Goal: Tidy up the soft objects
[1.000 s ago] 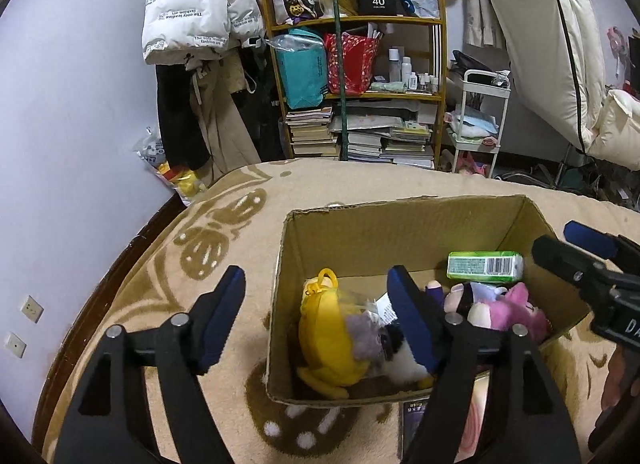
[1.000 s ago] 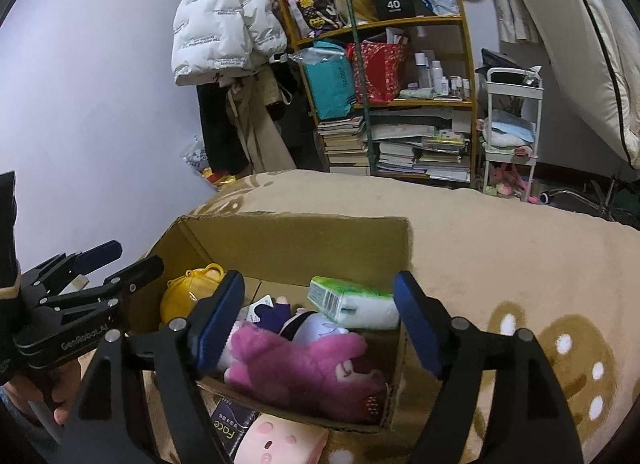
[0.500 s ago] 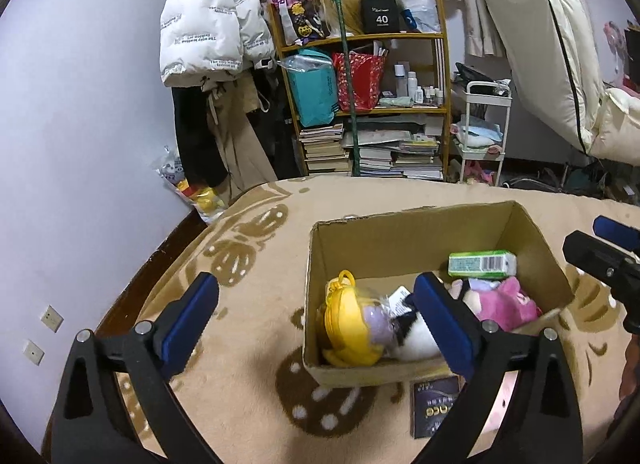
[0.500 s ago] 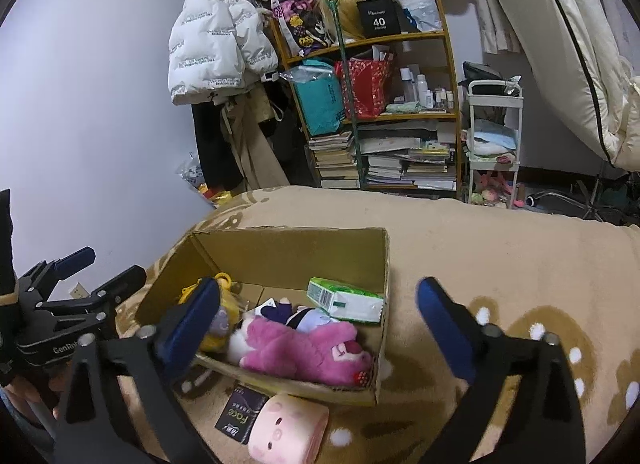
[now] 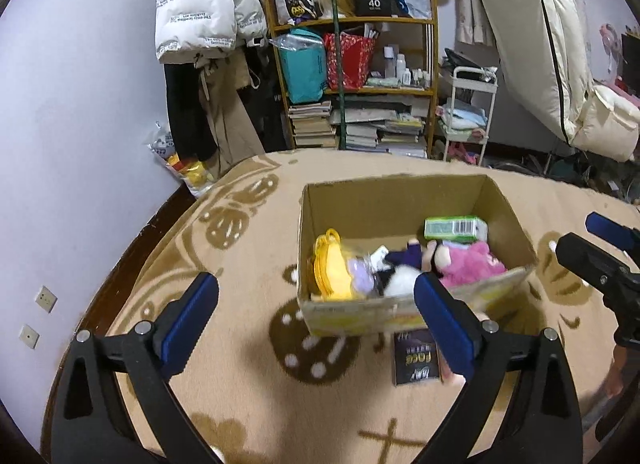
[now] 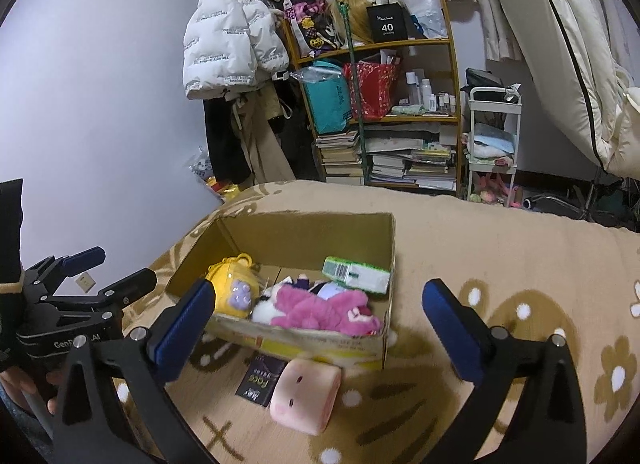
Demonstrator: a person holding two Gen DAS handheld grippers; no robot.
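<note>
Both hand-held grippers have been drawn back from the cardboard box [image 6: 304,236], wide open and empty—the pink roll plush [image 6: 306,394] lies crosswise just before it, nearer the right hand-held gripper [image 6: 320,328] than the left hand-held gripper [image 5: 316,320].

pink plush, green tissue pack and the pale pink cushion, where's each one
pink plush [image 6: 320,308], right wrist view, on its belly
green tissue pack [image 6: 356,274], right wrist view, on its side face
pale pink cushion [image 6: 306,394], right wrist view, on its face

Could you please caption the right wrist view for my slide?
Open right gripper above cardboard box of plush toys; pink pig cushion lies outside.
</note>
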